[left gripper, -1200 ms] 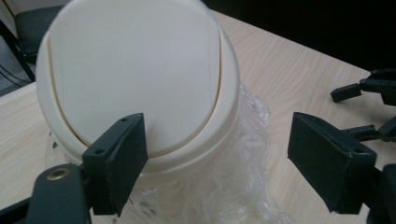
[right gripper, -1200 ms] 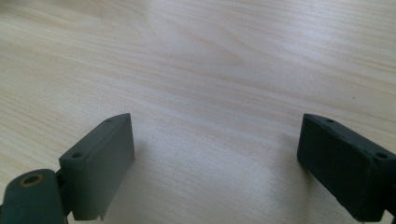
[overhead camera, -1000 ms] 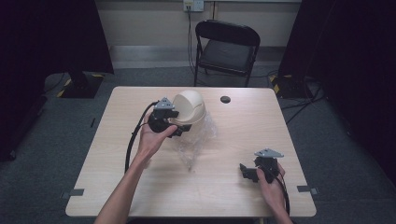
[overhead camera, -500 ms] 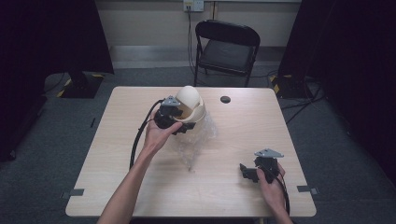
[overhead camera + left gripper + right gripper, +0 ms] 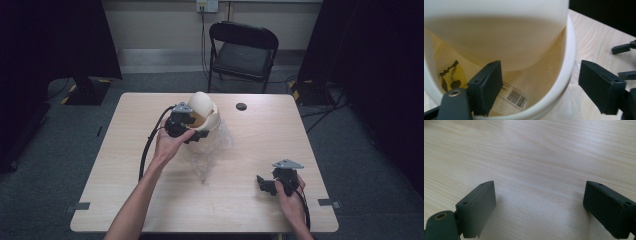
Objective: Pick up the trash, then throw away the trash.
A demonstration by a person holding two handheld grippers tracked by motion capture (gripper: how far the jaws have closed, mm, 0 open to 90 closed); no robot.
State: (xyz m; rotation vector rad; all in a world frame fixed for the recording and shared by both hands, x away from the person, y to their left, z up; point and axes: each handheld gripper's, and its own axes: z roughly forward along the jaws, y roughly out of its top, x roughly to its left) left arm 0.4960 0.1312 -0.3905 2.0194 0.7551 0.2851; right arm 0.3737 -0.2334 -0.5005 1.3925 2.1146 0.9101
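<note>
- Wood table (image 5: 125, 165) on grey carpet, dark curtains on both sides, pale wall at the back.
- Right gripper (image 5: 266, 184) at the near right of the table, in the person's right hand (image 5: 291, 200). Jaws spread wide with bare wood between them in the right gripper view; holding nothing.
- Crumpled clear plastic wrap (image 5: 207, 155) lies mid-table, running up to the base of the bowl.
- Left hand (image 5: 169, 145) holds the left gripper (image 5: 197, 131) at the cream bowl (image 5: 204, 109), black cable (image 5: 146, 152) trailing back toward the person.
- Bowl sits tilted on the far centre of the table, a second cream bowl (image 5: 499, 35) nested in it.
- Left gripper view: jaws apart, straddling the outer bowl's rim (image 5: 570, 50), one jaw inside, one outside. Not pinching it; a gap shows at the outer jaw.
- Barcode label (image 5: 516, 98) and a yellow-and-black sticker (image 5: 451, 75) show inside the bowl.
- Small black round object (image 5: 241, 106) on the table beyond the bowl, apart from it.
- Black folding chair (image 5: 243, 47) behind the table, wall outlet (image 5: 207, 5) above it.
</note>
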